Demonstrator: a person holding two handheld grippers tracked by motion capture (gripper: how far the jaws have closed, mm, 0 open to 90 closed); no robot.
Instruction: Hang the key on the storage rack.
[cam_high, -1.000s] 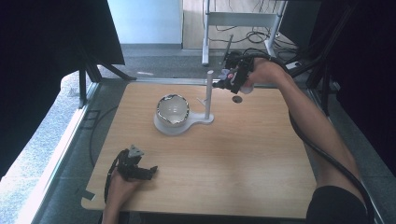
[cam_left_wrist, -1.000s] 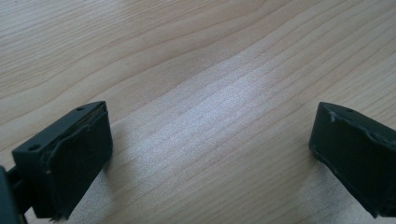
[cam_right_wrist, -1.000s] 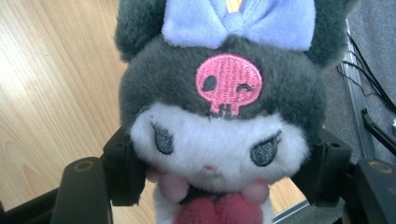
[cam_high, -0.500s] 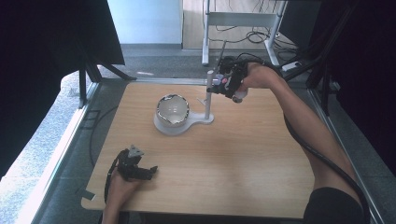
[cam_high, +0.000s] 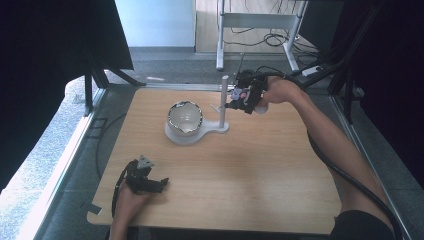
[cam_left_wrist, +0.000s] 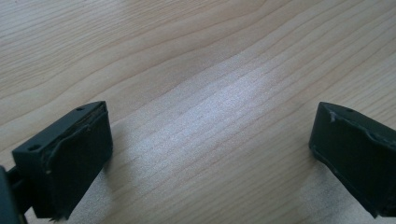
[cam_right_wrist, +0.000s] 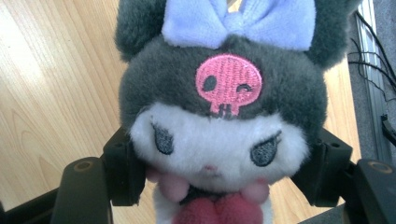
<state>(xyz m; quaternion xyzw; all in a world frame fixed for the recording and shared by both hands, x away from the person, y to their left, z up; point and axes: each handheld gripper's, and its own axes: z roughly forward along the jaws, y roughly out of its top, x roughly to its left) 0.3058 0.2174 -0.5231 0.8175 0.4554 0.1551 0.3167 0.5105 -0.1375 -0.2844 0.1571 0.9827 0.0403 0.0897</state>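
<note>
Ahead of your left gripper (cam_high: 159, 183): bare table (cam_high: 260, 170), open wood between its wide-apart jaws, nothing near. Clear run toward the middle and far edge.

Your right gripper (cam_high: 231, 101) hangs at the far side, jaws clamped on a plush toy (cam_right_wrist: 219, 116) that blocks its forward view. Just beside its tip stands the white post (cam_high: 224, 100). Beyond the post, the stand's base (cam_high: 190, 136) carries a shiny bowl (cam_high: 184, 117). Open tabletop lies below and behind the gripper.
</note>
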